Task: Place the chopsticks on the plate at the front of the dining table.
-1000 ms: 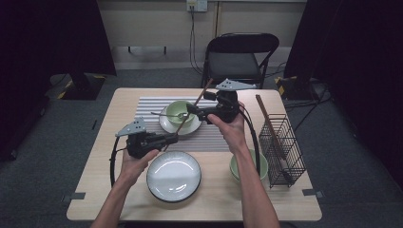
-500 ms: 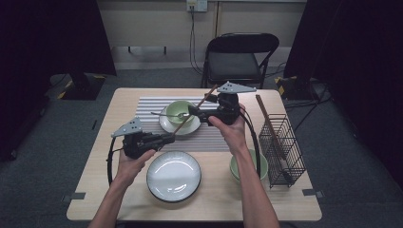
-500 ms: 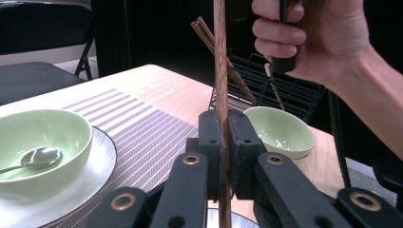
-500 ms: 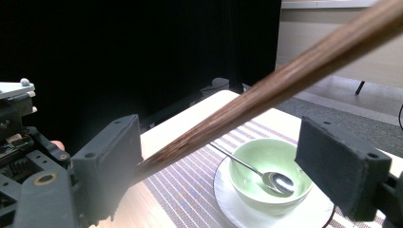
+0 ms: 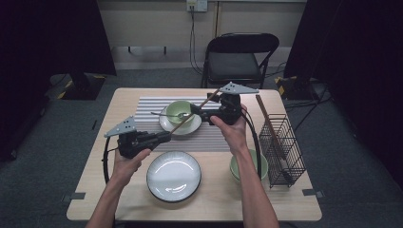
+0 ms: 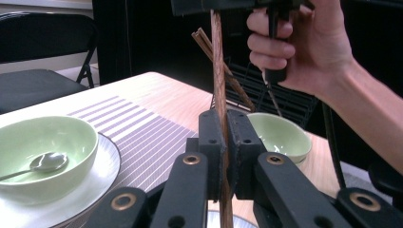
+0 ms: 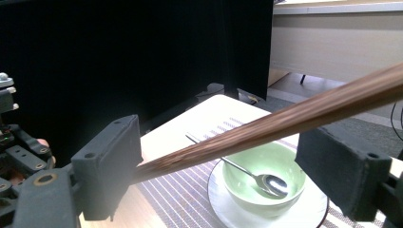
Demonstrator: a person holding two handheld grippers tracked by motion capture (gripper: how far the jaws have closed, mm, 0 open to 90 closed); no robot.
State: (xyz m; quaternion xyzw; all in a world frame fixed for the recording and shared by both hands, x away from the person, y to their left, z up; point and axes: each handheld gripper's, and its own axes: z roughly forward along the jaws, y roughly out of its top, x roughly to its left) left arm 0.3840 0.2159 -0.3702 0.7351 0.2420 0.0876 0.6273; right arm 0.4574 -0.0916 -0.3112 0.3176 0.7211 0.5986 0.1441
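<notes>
My left gripper (image 5: 159,138) has its jaws clamped tight on a wooden chopstick (image 5: 190,115); in the left gripper view the stick (image 6: 219,95) runs straight up between the two pads toward twelve o'clock. In the high view it slants from my left jaws up toward one o'clock, passing through my right gripper (image 5: 199,113). The right gripper's jaws stand wide apart in the right gripper view, with the stick (image 7: 285,118) crossing the gap; its lower end reaches the left pad (image 7: 109,161), though I cannot tell if it presses there, and it clears the right pad.

Just below the right gripper, at about nine o'clock of it in the high view, a green bowl (image 5: 179,111) with a spoon (image 5: 166,114) in it sits on a white saucer (image 5: 167,124) on the striped mat (image 5: 209,137). At six o'clock of the mat lies a large white plate (image 5: 174,175). At three o'clock of that plate is a second green bowl (image 5: 260,165), partly under my right forearm. Just beside it, at three o'clock, stands a wire rack (image 5: 285,152) with more chopsticks (image 5: 268,124) leaning in it. All of this is on the wooden table (image 5: 95,190).
</notes>
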